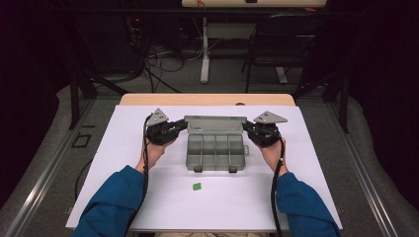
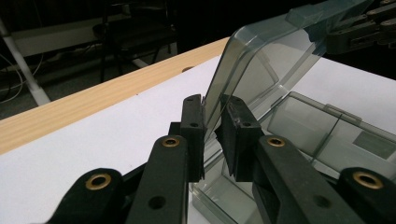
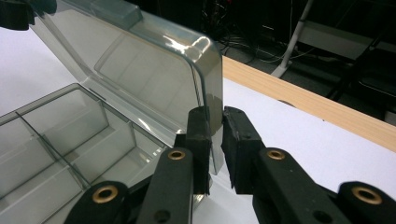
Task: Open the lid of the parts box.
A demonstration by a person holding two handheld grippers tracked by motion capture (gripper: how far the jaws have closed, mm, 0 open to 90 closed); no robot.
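Note:
A smoky clear compartment box (image 1: 216, 153) sits mid-table with its lid (image 1: 215, 124) raised nearly upright at the back. My left gripper (image 1: 185, 124) is shut on the lid's left side edge, seen close up with the left gripper's jaws (image 2: 211, 112) pinching the lid wall (image 2: 261, 65). My right gripper (image 1: 245, 127) is shut on the lid's right side edge, where the right gripper's jaws (image 3: 215, 122) clamp the lid rim (image 3: 140, 65). The compartments (image 3: 60, 135) look empty. A small green piece (image 1: 197, 186) lies on the sheet in front of the box.
A white sheet (image 1: 123, 148) covers the table, with a wooden strip (image 1: 207, 98) along the far edge. Beyond it stand a desk leg (image 1: 204, 49), a chair (image 1: 276, 44) and floor cables. The box's two latches (image 1: 215, 169) face me.

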